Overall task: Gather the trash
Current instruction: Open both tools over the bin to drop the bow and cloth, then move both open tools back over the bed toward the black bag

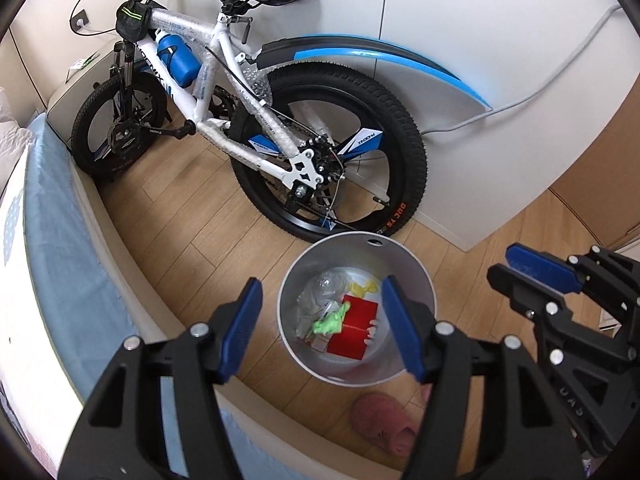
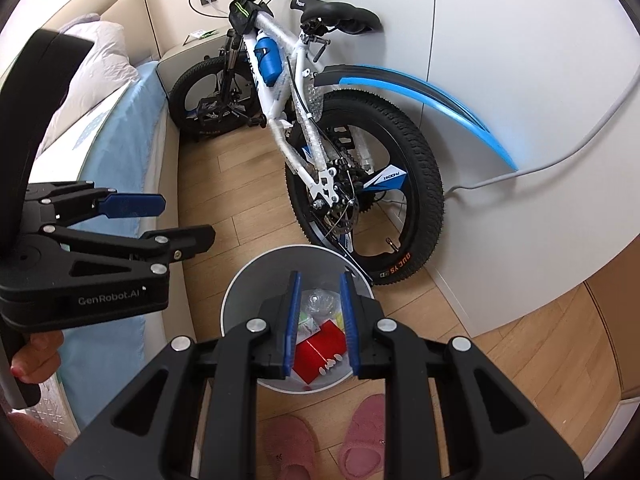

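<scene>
One grey bin (image 1: 356, 248) stands on the wooden floor (image 1: 192, 220) by the bike (image 1: 256, 120), with a red box (image 1: 354, 330) and wrappers inside, and above it the left tool (image 1: 322, 330) and right tool (image 2: 320, 326) both hang open and empty.

Directly below and ahead of the left hand-held gripper (image 1: 322, 322) stands the trash bin (image 1: 308, 268) on the floor (image 1: 192, 208), with a box (image 1: 354, 330) and wrappers (image 1: 320, 292) inside. The right hand-held gripper (image 1: 500, 266) hangs to its right. Beyond the bin, a bicycle (image 1: 224, 80) leans against the wardrobe (image 1: 460, 40). The bed (image 1: 52, 240) lies left, and slippers (image 2: 332, 440) lie nearest, before the bin.
</scene>
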`<action>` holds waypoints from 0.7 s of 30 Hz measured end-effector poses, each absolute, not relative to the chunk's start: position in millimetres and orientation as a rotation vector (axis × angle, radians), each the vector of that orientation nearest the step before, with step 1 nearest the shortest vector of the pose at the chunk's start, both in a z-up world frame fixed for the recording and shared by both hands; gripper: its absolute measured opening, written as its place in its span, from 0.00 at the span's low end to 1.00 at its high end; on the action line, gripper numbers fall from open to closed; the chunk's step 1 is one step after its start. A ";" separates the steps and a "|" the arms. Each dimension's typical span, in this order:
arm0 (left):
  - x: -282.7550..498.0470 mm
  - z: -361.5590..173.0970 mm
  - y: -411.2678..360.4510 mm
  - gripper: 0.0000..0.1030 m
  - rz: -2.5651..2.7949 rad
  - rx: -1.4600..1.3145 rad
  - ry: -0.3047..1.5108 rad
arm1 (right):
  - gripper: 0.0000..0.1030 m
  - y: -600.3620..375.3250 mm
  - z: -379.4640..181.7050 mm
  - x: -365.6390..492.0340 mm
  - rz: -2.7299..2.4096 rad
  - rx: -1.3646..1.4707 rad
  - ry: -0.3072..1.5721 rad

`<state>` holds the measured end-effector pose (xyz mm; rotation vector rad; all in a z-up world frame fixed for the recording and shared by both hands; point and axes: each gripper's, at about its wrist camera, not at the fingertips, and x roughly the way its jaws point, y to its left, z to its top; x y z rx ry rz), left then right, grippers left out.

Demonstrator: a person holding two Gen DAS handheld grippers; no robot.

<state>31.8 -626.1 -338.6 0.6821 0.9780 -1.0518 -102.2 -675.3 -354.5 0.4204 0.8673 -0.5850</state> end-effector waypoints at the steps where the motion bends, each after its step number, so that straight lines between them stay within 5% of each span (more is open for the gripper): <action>1: 32.1 -337.6 -625.4 0.61 -1.048 0.684 0.978 | 0.18 -675.1 -354.6 -101.9 -0.584 0.423 0.868; 21: 53.5 -262.7 -501.1 0.61 -0.907 0.497 0.938 | 0.24 -573.7 -271.5 -67.9 -0.456 0.284 0.805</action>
